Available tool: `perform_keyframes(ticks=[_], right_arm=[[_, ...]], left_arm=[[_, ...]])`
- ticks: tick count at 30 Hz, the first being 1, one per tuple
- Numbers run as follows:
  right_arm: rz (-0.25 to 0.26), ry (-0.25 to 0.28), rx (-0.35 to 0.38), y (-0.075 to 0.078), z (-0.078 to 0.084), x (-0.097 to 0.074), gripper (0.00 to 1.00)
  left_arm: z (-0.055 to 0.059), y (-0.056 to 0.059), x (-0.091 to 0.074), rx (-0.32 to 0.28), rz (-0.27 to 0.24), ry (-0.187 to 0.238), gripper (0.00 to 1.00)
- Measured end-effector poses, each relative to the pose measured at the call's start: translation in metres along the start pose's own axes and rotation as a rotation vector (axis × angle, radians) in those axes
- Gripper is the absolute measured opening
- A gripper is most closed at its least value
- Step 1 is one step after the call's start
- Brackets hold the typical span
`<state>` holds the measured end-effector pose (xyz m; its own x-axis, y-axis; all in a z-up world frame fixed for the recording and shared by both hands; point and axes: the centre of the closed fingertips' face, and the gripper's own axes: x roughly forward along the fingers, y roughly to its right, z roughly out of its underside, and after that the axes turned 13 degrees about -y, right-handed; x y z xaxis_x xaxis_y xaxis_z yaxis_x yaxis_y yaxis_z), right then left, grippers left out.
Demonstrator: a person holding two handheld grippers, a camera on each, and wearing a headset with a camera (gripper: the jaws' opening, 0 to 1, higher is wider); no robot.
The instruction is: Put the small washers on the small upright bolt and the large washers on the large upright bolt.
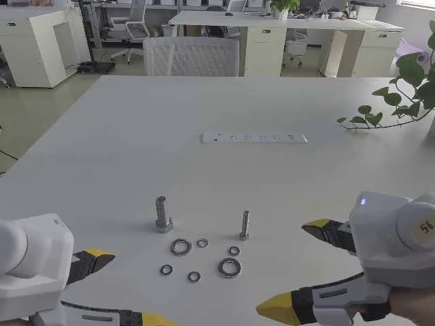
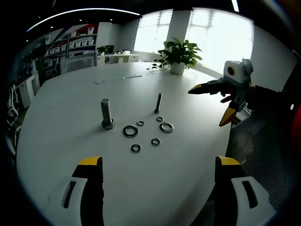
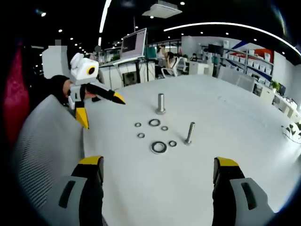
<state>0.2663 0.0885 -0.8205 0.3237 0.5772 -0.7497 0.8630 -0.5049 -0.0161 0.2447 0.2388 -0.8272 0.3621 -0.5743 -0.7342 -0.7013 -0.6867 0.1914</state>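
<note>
Both claws (image 1: 132, 287) (image 1: 284, 269) spread wide (empty)

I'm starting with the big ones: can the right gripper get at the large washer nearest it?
Probably yes: the right gripper is open, and nothing stands between it and that large washer.

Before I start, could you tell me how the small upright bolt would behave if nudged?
The small upright bolt is slender and stands on its narrow head, so it would probably tip easily. Once down, its round shank would likely roll on the smooth table.
</note>
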Motion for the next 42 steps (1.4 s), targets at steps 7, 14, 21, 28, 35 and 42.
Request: perform_keyframes(ticks=[7, 14, 21, 28, 35, 42], right_arm=[[0.001, -0.001, -0.002, -0.0007, 0.0001, 0.0002, 0.96], [-0.003, -0.007, -0.006, -0.0018, 0.0004, 0.0016, 0.96], [-0.008, -0.010, -0.008, -0.0032, 0.0014, 0.0023, 0.96], [-0.011, -0.012, -0.013, -0.0037, 0.0015, 0.0026, 0.96], [-0.016, -0.013, -0.015, -0.0043, 0.0014, 0.0031, 0.96], [-0.019, -0.021, -0.020, -0.0046, 0.0032, 0.0042, 0.95]], left_arm=[[-0.0002, -0.0003, 0.0002, 0.003, -0.001, 0.003, 0.99], [-0.0002, -0.0004, -0.0001, 0.000, -0.001, 0.005, 0.98], [0.0014, -0.0006, 0.0001, -0.002, -0.004, 0.001, 0.99], [0.0014, -0.0008, -0.0001, -0.001, -0.009, -0.001, 0.98], [0.0020, -0.0006, 0.0000, -0.002, -0.009, -0.005, 0.98], [0.0021, 0.0002, 0.0005, 0.001, -0.011, -0.009, 0.98]])
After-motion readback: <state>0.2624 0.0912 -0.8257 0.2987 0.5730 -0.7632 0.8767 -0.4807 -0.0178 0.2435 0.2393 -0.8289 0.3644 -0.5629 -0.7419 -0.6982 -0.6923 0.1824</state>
